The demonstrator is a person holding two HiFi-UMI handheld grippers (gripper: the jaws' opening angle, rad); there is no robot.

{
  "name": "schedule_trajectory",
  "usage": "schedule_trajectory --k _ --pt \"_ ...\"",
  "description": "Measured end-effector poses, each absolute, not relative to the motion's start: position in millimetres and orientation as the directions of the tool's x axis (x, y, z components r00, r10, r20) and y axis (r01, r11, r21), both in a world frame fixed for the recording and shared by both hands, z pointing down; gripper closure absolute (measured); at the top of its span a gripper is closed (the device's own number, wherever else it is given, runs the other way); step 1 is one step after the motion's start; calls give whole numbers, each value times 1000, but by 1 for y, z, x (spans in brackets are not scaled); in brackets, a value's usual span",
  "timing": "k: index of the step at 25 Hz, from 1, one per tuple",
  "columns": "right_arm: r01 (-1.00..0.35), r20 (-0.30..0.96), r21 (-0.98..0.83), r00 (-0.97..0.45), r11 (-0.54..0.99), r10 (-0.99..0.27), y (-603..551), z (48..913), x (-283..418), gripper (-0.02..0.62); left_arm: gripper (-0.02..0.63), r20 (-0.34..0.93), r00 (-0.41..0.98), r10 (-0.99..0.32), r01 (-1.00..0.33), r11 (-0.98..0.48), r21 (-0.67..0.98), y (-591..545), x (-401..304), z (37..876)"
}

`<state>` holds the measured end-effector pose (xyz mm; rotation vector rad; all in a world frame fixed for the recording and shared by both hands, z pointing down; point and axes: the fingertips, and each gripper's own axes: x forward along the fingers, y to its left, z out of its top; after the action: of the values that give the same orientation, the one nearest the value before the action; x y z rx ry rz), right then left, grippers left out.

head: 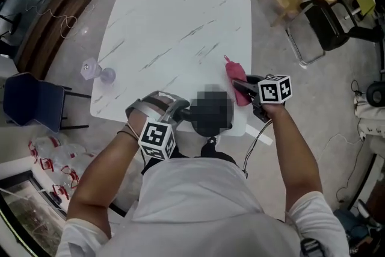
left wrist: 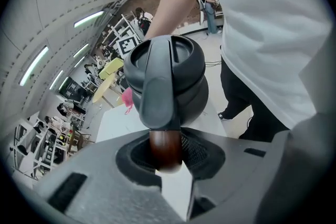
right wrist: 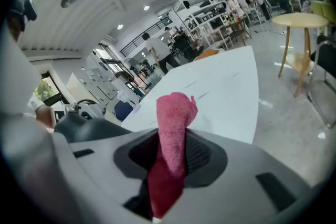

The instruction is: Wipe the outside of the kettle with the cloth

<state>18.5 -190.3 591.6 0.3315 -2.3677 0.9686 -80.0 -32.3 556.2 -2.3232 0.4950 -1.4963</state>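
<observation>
- Our left hand-held gripper (left wrist: 166,157) is clamped on the brown end of the handle (left wrist: 165,145) of the dark kettle (left wrist: 169,75). The jaws press on the handle from both sides.
- In the head view the kettle (head: 209,127) is at 6 o'clock on the white marbled worktop (head: 180,27), right at the near edge. A mosaic patch covers much of its body. We cannot tell whether its base rests on the surface.
- Our right hand-held gripper (right wrist: 169,168) is closed on the pink cloth (right wrist: 174,128), which stands up out of the jaws in a folded strip.
- From above, the cloth (head: 234,76) is at about 2 o'clock from the kettle, just beside it, over the worktop's right side. We cannot tell whether it touches the kettle.
- A clear glass item (head: 96,71) is at 9 o'clock, on the worktop's left edge, well apart from the kettle.
- A blue chair (head: 30,102) stands on the floor off that left edge.
</observation>
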Motion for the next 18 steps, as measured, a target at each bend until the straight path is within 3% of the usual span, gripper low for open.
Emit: schedule_trajectory --k 4,7,11,18 --pt "-270 544 -513 -837 815 65 -176 520 13 472 509 801 380 -463 -50 -875 -482 -31 -72 552" --pt "-55 525 -522 -807 851 270 -136 476 -7 471 509 808 374 -455 -7 -873 -488 -34 -71 553" --pt "175 552 -544 -662 821 507 -83 451 -35 471 508 822 343 -454 18 -872 -489 -41 -74 554" --pt "274 720 -491 -407 827 562 -62 476 -65 472 508 840 310 -446 43 -875 -481 -39 -65 549"
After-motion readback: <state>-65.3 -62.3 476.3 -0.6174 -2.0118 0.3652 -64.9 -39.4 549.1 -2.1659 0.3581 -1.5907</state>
